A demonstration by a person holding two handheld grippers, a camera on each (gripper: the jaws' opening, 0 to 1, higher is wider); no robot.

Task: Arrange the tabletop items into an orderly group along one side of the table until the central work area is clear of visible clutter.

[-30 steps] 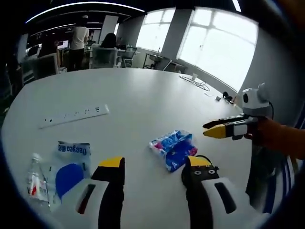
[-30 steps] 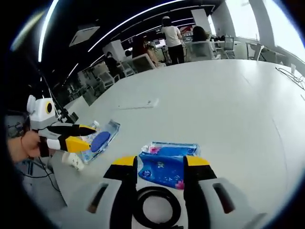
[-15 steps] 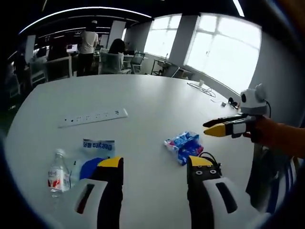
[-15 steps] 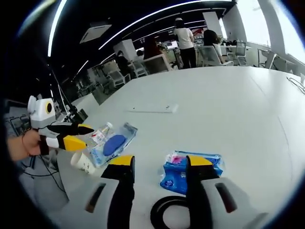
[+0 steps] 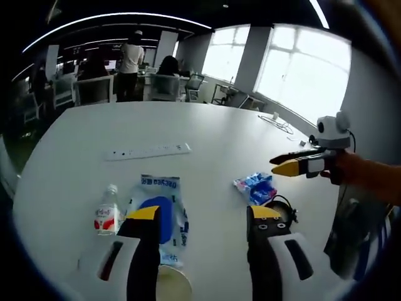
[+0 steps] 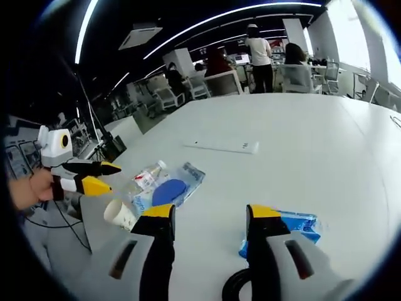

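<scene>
My left gripper (image 5: 204, 216) is open and empty above the table's near edge. Just beyond its jaws lie a clear pouch with a blue pad (image 5: 160, 210), a small water bottle (image 5: 106, 213) and a paper cup (image 5: 172, 285) on its side. A blue packet (image 5: 255, 187) and a black cable loop (image 5: 280, 204) sit to the right. My right gripper (image 6: 212, 216) is open too, holding nothing. The blue packet (image 6: 299, 224) and cable (image 6: 233, 290) lie by its right jaw. The pouch (image 6: 169, 190), bottle (image 6: 145, 177) and cup (image 6: 120, 215) lie to its left.
A white power strip (image 5: 147, 150) (image 6: 220, 146) lies farther in on the large white table (image 5: 207, 128). A hand holds the right gripper (image 5: 294, 166) at the right, and the left gripper (image 6: 94, 179) hangs off the table's left edge. Chairs, desks and people stand beyond the table.
Both cameras have drawn back toward the table's near edge, so the cup has come into sight. The items lie where they were. Both grippers stay open.
</scene>
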